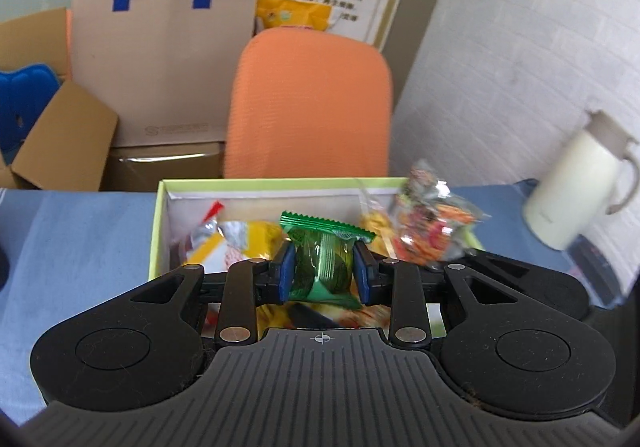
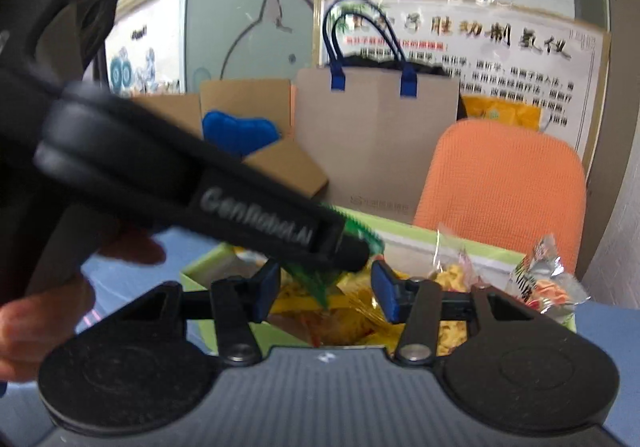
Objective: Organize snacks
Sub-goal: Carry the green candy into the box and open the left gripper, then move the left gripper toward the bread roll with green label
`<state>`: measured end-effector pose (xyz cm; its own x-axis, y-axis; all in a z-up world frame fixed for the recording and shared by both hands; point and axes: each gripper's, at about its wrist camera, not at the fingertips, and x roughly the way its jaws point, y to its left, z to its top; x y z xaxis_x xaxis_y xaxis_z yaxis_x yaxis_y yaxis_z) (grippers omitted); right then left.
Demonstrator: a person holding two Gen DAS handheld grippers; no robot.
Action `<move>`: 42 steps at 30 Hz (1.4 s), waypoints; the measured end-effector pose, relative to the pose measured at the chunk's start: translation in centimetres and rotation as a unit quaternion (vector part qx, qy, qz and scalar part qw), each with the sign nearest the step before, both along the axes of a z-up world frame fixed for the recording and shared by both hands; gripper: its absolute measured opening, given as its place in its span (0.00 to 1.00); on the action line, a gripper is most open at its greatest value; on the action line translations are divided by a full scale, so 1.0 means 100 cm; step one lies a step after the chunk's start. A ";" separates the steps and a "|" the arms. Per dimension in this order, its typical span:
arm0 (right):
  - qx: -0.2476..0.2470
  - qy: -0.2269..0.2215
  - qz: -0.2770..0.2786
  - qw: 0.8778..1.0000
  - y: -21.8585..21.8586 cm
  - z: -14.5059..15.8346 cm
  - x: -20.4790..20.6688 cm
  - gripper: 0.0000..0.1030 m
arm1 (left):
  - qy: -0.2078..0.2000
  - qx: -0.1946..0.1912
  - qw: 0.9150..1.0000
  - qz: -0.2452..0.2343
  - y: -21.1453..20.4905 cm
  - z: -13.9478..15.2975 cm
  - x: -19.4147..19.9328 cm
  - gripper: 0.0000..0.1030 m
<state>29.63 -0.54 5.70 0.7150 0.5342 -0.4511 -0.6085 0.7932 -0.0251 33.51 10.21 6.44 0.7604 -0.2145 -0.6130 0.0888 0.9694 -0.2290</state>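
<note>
My left gripper [image 1: 324, 267] is shut on a green foil snack packet [image 1: 320, 259], held just above a light green box [image 1: 260, 183] that contains several snack packets. A colourful packet [image 1: 432, 223] sticks up at the box's far right corner. In the right wrist view the left gripper [image 2: 340, 247] crosses from the upper left with the green packet [image 2: 316, 287] hanging from it. The right gripper [image 2: 326, 291] hovers over the near rim of the box [image 2: 460, 245]. Its blue pads [image 2: 386, 295] stand a packet's width apart, and I cannot separate anything held from the yellow snacks behind.
The box sits on a blue tablecloth [image 1: 80, 247]. A white thermos jug [image 1: 576, 183] stands at the right. Behind the table are an orange chair [image 1: 308, 103], a brown paper bag [image 1: 160, 67] and cardboard boxes [image 1: 60, 139]. A person's hand [image 2: 40, 319] grips the left handle.
</note>
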 end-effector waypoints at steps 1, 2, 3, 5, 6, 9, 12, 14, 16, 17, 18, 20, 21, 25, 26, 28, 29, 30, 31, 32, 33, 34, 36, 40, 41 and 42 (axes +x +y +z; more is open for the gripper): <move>-0.001 0.001 -0.009 1.000 -0.001 -0.003 0.004 0.52 | -0.001 0.009 1.000 0.008 -0.001 -0.004 0.003 0.07; -0.003 0.005 -0.016 1.000 -0.002 -0.007 0.007 0.55 | -0.005 0.018 1.000 0.018 -0.001 -0.006 0.007 0.09; -0.007 0.008 -0.019 1.000 -0.003 -0.009 0.011 0.60 | -0.012 0.028 0.999 0.030 -0.001 -0.008 0.008 0.21; -0.012 0.008 -0.033 0.999 -0.007 -0.012 0.014 0.77 | -0.024 0.037 0.998 0.048 0.001 -0.009 0.007 0.45; -0.011 0.008 -0.034 0.999 -0.009 -0.011 0.015 0.77 | -0.030 0.038 0.997 0.055 0.003 -0.008 0.006 0.49; -0.003 0.001 -0.039 0.999 -0.014 -0.006 0.014 0.87 | -0.041 0.041 0.996 0.064 0.010 -0.002 0.001 0.49; 0.000 -0.015 -0.042 0.999 -0.018 0.001 0.009 0.91 | -0.046 0.040 0.996 0.072 0.014 0.004 -0.009 0.50; 0.003 -0.024 -0.043 0.999 -0.020 0.007 0.007 0.94 | -0.049 0.042 0.995 0.076 0.017 0.009 -0.017 0.51; 0.004 -0.036 -0.046 0.998 -0.023 0.013 0.004 0.95 | -0.050 0.045 0.994 0.083 0.018 0.013 -0.028 0.53; 0.001 -0.043 -0.049 0.998 -0.025 0.017 0.001 0.96 | -0.050 0.043 0.994 0.088 0.020 0.014 -0.035 0.54; -0.002 -0.052 -0.052 0.997 -0.027 0.022 -0.003 0.96 | -0.051 0.038 0.994 0.092 0.022 0.015 -0.044 0.56; 0.001 -0.068 -0.058 0.996 -0.034 0.030 -0.013 0.96 | -0.051 0.022 0.994 0.096 0.027 0.016 -0.066 0.59; 0.007 -0.069 -0.060 0.996 -0.040 0.032 -0.021 0.97 | -0.051 0.013 0.994 0.097 0.030 0.015 -0.078 0.63; 0.029 -0.036 -0.061 0.997 -0.072 0.016 -0.063 0.99 | -0.039 -0.002 0.994 0.102 0.032 -0.005 -0.126 0.67; 0.025 -0.023 -0.066 0.997 -0.080 0.008 -0.076 0.99 | -0.032 -0.009 0.994 0.102 0.030 -0.012 -0.137 0.67; 0.017 0.004 -0.077 0.997 -0.092 -0.011 -0.102 0.99 | -0.016 -0.030 0.995 0.094 0.024 -0.029 -0.156 0.67; 0.017 0.017 -0.083 0.996 -0.097 -0.021 -0.116 0.99 | -0.006 -0.041 0.995 0.090 0.021 -0.037 -0.163 0.67; 0.021 0.030 -0.087 0.996 -0.099 -0.030 -0.129 0.99 | 0.005 -0.050 0.995 0.087 0.018 -0.045 -0.170 0.67; 0.023 0.043 -0.083 0.995 -0.100 -0.038 -0.140 0.99 | 0.016 -0.057 0.995 0.086 0.016 -0.051 -0.176 0.67; 0.024 0.052 -0.076 0.996 -0.099 -0.045 -0.149 0.99 | 0.026 -0.060 0.994 0.083 0.013 -0.057 -0.181 0.66; 0.020 0.056 -0.067 0.996 -0.095 -0.050 -0.155 0.99 | 0.034 -0.061 0.994 0.079 0.011 -0.061 -0.184 0.66; 0.014 0.057 -0.060 0.996 -0.090 -0.054 -0.158 0.99 | 0.039 -0.058 0.994 0.079 0.009 -0.062 -0.187 0.66; 0.007 0.059 -0.050 0.997 -0.079 -0.059 -0.157 0.99 | 0.039 -0.050 0.995 0.083 0.008 -0.062 -0.197 0.66; -0.007 0.075 -0.028 0.997 -0.059 -0.066 -0.152 0.99 | 0.024 -0.047 0.994 0.096 0.018 -0.055 -0.220 0.67; -0.010 0.076 -0.024 0.997 -0.056 -0.066 -0.156 0.99 | 0.021 -0.046 0.994 0.099 0.021 -0.053 -0.224 0.67; -0.010 0.078 -0.021 0.997 -0.053 -0.066 -0.162 0.99 | 0.019 -0.043 0.994 0.102 0.026 -0.052 -0.227 0.68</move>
